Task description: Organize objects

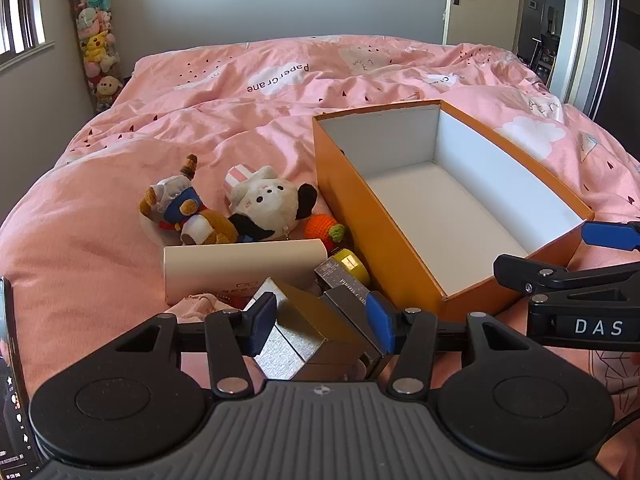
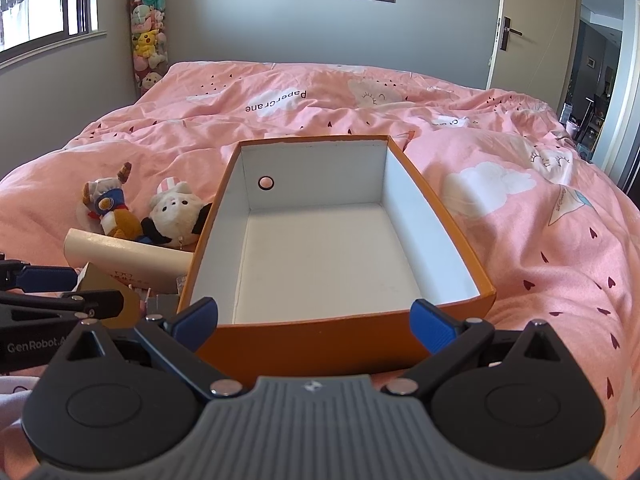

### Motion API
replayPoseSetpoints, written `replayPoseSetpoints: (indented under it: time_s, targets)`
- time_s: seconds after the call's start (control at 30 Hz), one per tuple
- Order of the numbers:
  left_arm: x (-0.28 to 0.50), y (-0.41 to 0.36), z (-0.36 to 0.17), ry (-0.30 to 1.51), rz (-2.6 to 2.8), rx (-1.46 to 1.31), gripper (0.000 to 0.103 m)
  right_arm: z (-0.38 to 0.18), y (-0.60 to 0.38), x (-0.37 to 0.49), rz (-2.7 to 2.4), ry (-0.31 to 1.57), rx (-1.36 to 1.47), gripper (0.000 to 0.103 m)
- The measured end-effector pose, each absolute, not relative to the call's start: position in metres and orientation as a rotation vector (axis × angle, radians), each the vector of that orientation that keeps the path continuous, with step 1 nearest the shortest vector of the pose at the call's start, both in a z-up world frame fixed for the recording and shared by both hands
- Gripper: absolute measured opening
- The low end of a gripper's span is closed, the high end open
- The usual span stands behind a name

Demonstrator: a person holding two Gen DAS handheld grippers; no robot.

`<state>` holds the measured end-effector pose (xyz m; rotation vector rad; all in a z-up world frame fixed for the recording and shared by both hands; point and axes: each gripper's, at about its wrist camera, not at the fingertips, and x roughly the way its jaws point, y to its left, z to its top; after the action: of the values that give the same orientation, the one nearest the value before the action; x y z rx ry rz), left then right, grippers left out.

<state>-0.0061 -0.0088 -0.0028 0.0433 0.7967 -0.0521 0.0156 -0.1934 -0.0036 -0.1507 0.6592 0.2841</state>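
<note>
Nothing has gone into the box [image 2: 332, 264] yet: its white floor is bare in both views, and only a small round hole shows in its far wall. It sits open on the pink bed [image 2: 520, 240], long side running away from the cameras, orange outside.

Everything to be tidied lies in a cluster just left of the box. Farthest back are two plush toys, a dog [image 1: 180, 212] in blue and white and a white cat [image 1: 266, 204], touching each other. A crocheted orange [image 1: 322, 228] rests against the box wall. Nearer lies a cream tube [image 1: 244, 266] on its side, and beside it a dark carton [image 1: 344, 280] with a yellow item behind it, too hidden to name.

The left tool [image 1: 320, 322] is closed on a silver-and-gold block [image 1: 296, 332], one blue pad on each side and pressing its faces; this looks like the first pick. Whether the block is already lifted off the bed I cannot tell.

The right tool [image 2: 314, 320] stands at full spread with nothing in it, its pads either side of the near end wall of the box, apparently not pressing it.

So the job seems barely begun: one item gripped, none delivered, and at least five more pieces waiting on the bed.
</note>
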Motion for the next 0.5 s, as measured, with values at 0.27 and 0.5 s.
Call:
replayPoseSetpoints:
  time_s: [0.27,0.5]
  targets:
    - [-0.0066,-0.0097,-0.0035,0.804,-0.061,0.044,0.061,-0.0047,-0.1932,0.0155,0.291,0.663,-0.148,0.102]
    - [-0.0064,-0.0027,-0.0027,0.820,-0.074,0.011,0.061,-0.0063,-0.1920,0.0163,0.307,0.673,-0.141,0.102]
